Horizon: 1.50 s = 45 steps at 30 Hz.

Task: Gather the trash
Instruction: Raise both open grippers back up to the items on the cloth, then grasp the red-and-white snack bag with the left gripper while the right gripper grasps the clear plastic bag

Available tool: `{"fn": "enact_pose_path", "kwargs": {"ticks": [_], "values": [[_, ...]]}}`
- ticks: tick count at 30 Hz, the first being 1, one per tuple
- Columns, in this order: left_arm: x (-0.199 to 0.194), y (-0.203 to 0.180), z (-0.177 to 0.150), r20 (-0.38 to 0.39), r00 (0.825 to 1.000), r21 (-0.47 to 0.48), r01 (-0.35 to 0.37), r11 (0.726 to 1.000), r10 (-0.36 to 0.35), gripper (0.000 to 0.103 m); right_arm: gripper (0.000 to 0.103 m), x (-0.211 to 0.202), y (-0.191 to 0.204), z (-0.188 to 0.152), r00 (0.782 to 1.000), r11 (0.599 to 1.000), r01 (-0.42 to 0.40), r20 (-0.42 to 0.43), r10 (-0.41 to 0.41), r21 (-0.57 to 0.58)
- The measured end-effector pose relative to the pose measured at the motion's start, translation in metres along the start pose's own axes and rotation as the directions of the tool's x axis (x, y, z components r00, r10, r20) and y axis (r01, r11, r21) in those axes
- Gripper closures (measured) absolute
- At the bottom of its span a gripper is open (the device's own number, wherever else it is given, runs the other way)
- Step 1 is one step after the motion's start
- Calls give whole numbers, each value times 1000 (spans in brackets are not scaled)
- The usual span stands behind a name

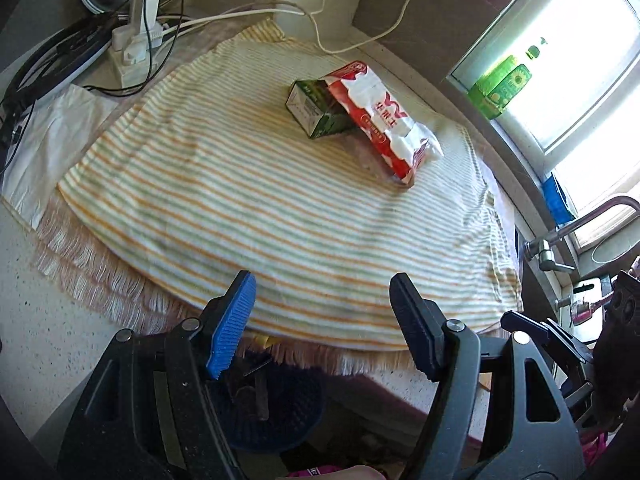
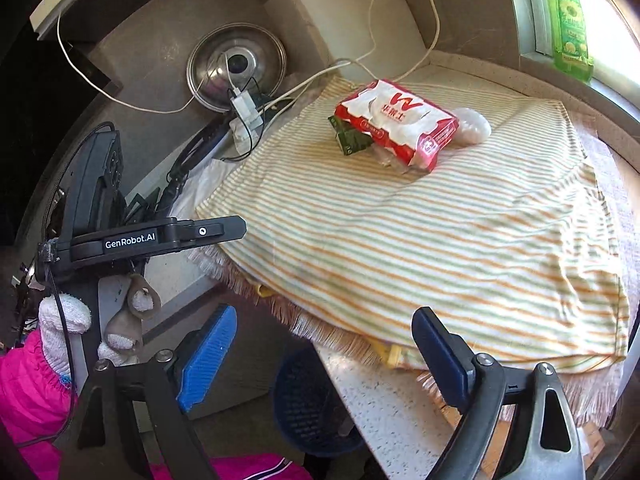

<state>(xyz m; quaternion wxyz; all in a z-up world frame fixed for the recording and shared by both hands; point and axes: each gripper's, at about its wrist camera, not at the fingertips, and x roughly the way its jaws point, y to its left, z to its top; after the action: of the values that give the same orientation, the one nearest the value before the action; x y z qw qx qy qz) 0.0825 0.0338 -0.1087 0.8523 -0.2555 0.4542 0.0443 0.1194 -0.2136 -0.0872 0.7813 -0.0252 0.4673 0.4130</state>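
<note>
- Speckled tabletop point(image 1: 24, 292) under a striped cloth point(image 1: 280, 208) — window beside (bright).
- Only the right view shows a white lump point(image 2: 474, 126) behind the red packet point(image 2: 400, 120).
- Left hand-held gripper point(image 1: 320, 320) and right hand-held gripper point(image 2: 324, 354) — both spread, empty.

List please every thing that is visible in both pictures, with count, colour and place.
Red-and-white plastic packet: 1, on cloth, over carton.
Dark green carton: 1, under packet.
Crumpled clear plastic: 1, whitish, beside packet.
Striped cloth: 1, orange-green-white, covering counter.
Blue mesh basket: 1, below counter edge.
Green bottle: 1, windowsill.
Steel lid: 1, against wall.
White power strip: 1, counter's back.
Left gripper: open.
Right gripper: open.
</note>
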Motion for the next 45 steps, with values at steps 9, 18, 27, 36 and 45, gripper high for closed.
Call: {"fn": "enact_pose_path", "kwargs": {"ticks": [9,18,27,36,45], "values": [[9,-32,27,44,999,31,-4,1000,3,28,0,-12,-31,33,998,1000,10,55,-11,20],[28,-51,46,47,999,7,17,1000,-18,28,0,-17,-68,67,997,999,18,77,-22,51],[63,-54,80,23,998,-87,55,995,-53,28,0,6,-124,110,997,988,2,75,-14,157],[103,-45,116,5,997,-207,72,976,-72,28,12,47,-183,149,995,932,-95,64,77,350],[136,-31,136,-6,998,-294,51,954,-55,29,27,95,-202,174,997,929,-70,-12,80,363]]}}
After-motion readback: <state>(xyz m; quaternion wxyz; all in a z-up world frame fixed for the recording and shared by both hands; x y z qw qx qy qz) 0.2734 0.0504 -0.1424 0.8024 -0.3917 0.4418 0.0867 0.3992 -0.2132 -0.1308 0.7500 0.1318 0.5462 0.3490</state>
